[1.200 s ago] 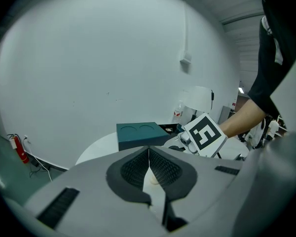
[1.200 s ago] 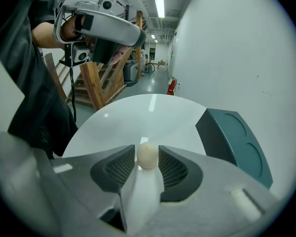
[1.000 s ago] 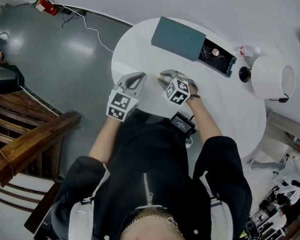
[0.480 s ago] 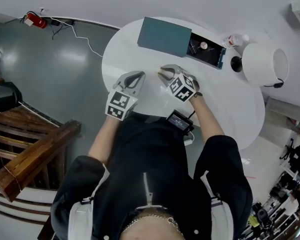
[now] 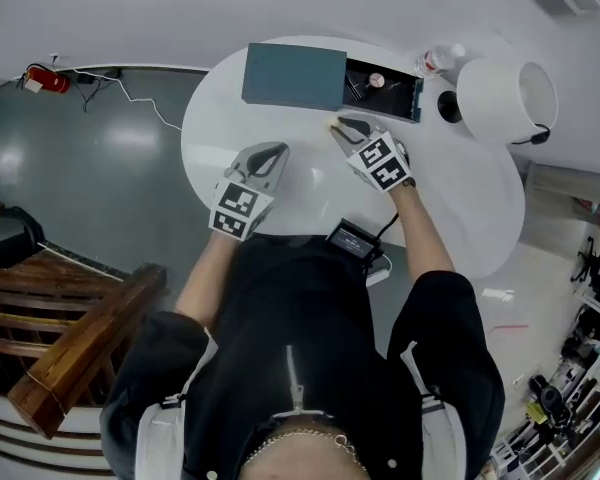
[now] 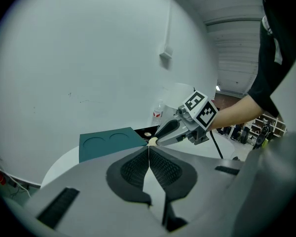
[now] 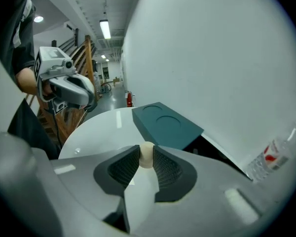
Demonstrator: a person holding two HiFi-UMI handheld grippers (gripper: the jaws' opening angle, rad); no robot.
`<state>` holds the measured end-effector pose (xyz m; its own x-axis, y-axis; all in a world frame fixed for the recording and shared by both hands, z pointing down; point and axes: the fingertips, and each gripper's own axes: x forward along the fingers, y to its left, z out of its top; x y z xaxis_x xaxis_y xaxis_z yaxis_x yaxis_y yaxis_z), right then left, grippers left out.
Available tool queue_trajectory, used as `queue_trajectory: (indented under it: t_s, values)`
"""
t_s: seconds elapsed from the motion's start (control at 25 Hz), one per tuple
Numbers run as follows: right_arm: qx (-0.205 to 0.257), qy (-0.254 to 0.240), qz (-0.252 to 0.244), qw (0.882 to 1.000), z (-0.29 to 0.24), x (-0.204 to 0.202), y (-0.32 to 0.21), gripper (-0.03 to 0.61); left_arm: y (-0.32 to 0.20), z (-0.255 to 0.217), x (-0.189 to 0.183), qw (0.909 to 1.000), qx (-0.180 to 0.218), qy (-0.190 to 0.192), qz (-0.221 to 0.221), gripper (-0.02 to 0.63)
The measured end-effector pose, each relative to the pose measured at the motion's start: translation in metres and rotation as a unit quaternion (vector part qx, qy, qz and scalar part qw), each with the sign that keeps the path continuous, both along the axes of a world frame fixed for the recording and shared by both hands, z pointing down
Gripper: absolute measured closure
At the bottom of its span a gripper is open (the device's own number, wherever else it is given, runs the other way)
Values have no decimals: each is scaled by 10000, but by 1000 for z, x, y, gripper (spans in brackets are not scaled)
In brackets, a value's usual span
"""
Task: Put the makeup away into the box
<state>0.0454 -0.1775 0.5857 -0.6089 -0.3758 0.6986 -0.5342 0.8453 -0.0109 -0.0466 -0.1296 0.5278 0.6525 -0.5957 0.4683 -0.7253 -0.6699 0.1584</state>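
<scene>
Right gripper [image 5: 342, 126] clenched on a small cream makeup ball [image 7: 146, 155], just short of the open box [image 5: 417, 100]; left gripper [image 5: 271, 154] closed, empty, above the worktop [image 5: 460, 203]. Some pieces [image 5: 377, 81] already inside; this one yet to go in

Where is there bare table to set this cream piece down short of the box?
Bare table: between the left hand-held gripper and the teal lid; also right, nearer than the lamp. Crowded: around the open box end, bottle and lamp.
</scene>
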Motion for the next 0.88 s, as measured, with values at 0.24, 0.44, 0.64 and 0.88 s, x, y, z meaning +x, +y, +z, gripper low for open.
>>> queue_trajectory:
  t_s: [0.24,0.44,0.64,0.88]
  values:
    - [94,11,979,9952,-8,61,-48,495,-5,2,18,9998,-48,6,209,600]
    - [-77,-141,1713,9851,-1,99,-80,495,-11,6,20,9997,-100,-21,228,600]
    - [-288,108,2040,9785,19,118,-93,495,-16,9,15,9997,-144,-49,164,600]
    - [-568,435,2108,9749,42,123,-96,495,-19,10,13,9998,-181,-59,107,600]
